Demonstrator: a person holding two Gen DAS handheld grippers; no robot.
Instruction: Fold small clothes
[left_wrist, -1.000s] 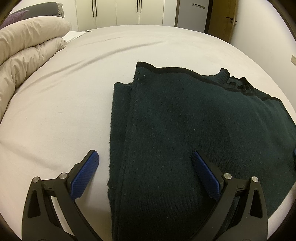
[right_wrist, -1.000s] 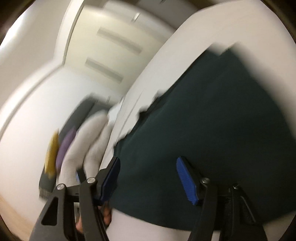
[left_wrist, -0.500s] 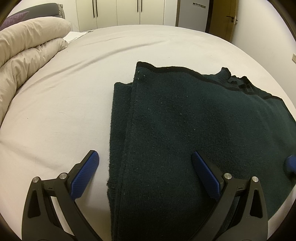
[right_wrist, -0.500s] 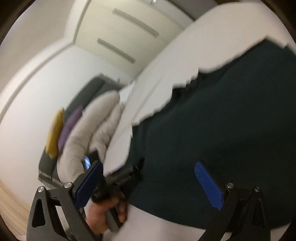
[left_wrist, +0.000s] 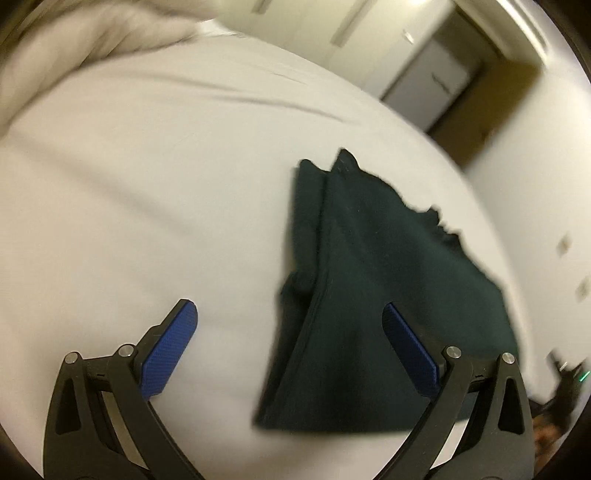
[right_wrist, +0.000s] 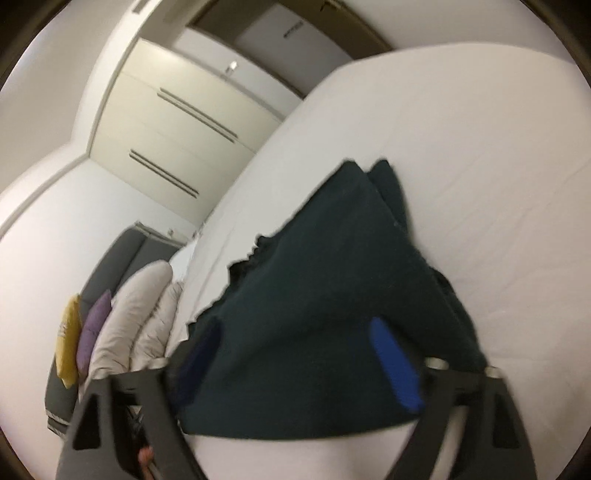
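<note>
Plainly, the dark green knit garment (left_wrist: 388, 295) lies folded in layers on the white bed sheet (left_wrist: 147, 203), toward three o'clock of the left wrist view. The left gripper (left_wrist: 290, 350) stands wide open and empty above its near edge. The right gripper (right_wrist: 295, 365) has its jaws opening, cloth below them but nothing pinched. The fold looks nearly done; next would come a final fold or setting it aside. Blur smears the garment's far hem, and a quilt (right_wrist: 136, 314) sits at nine o'clock.
</note>
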